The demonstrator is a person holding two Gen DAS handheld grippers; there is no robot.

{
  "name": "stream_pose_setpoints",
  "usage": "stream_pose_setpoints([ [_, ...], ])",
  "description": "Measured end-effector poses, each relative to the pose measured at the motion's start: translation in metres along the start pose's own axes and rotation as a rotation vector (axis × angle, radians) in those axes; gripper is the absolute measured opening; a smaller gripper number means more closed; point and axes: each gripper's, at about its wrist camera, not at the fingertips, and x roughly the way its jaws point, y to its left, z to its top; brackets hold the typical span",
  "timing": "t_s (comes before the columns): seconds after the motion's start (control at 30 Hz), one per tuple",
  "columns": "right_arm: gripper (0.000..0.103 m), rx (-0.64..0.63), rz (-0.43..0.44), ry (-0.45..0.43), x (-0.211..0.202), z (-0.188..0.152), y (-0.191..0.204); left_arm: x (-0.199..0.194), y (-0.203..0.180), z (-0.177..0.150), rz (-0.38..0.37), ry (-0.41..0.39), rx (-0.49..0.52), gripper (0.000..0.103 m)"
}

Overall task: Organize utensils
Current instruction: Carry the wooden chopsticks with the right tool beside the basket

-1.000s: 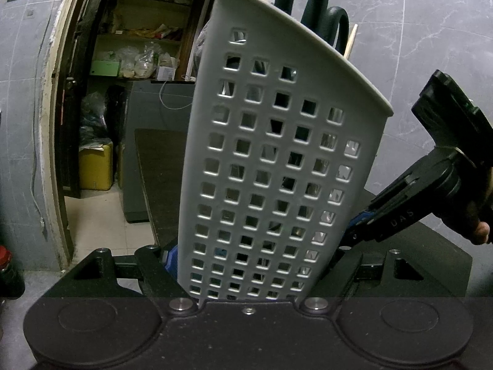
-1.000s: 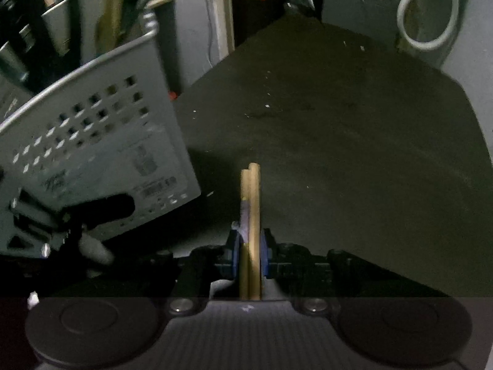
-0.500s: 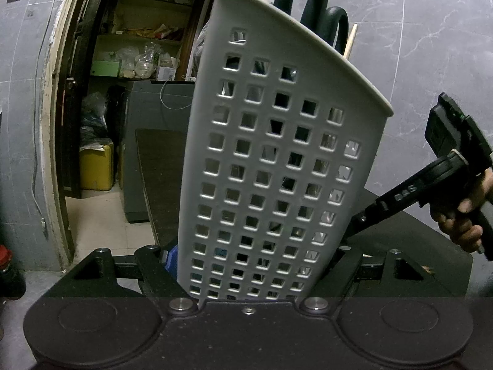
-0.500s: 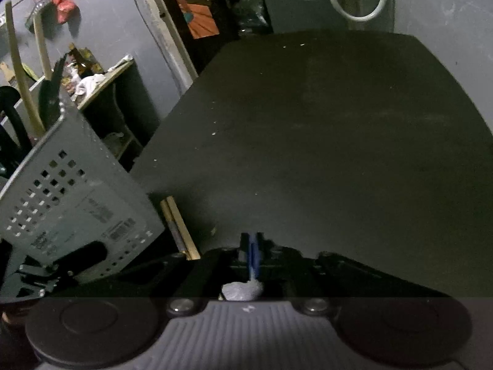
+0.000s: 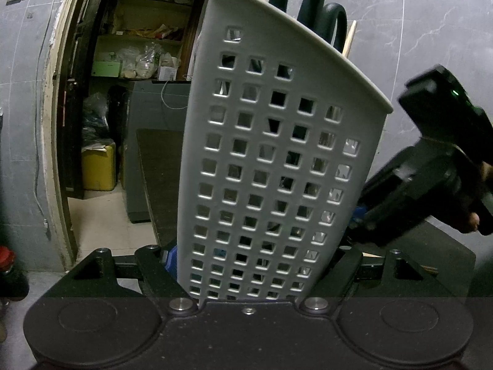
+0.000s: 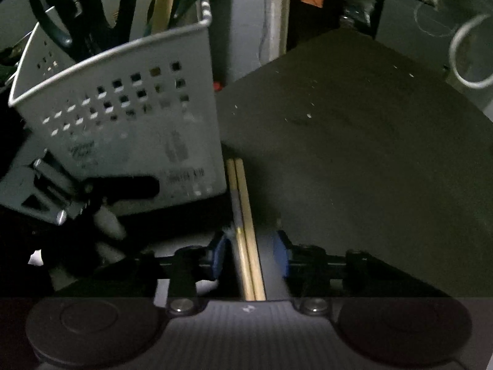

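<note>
Gripping the white perforated utensil basket (image 5: 277,166) low on its walls, your left claw (image 5: 249,277) pinches it from both sides, its blue pads pressed against the plastic. You hold the basket upright with a tilt; black scissor handles (image 5: 311,9) and a wooden stick (image 5: 349,38) poke out above its rim. In the right wrist view the same basket (image 6: 123,117) sits near the left edge of the dark table (image 6: 354,141). Just beside the basket's right wall a pair of wooden chopsticks (image 6: 243,215) lies on the table, running between the pads of your right claw (image 6: 251,256). Those jaws have just been opening; they stand spread, with the left pad close to the chopsticks and a clear gap on the right, so nothing is pinched
</note>
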Motion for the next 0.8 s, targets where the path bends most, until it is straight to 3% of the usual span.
stream_pose_setpoints([
  [0.03,0.015,0.003,0.012,0.004,0.002,0.005,0.000,0.000,-0.001,0.000,0.001,0.000,0.001,0.079],
  [0.2,0.013,0.062,0.001,0.043,0.001,0.007,-0.002,-0.001,0.000,0.000,-0.004,-0.002,-0.003,0.080],
  [0.4,0.013,0.290,-0.073,0.009,-0.029,-0.042,-0.018,-0.001,0.001,-0.001,-0.007,-0.005,-0.005,0.079],
  [0.53,0.013,0.321,-0.123,-0.013,-0.042,-0.067,-0.005,-0.001,0.001,-0.001,-0.006,-0.005,-0.005,0.079],
  [0.8,0.014,0.355,-0.124,-0.037,-0.037,-0.073,-0.001,0.000,0.001,0.000,-0.002,-0.003,-0.001,0.080],
])
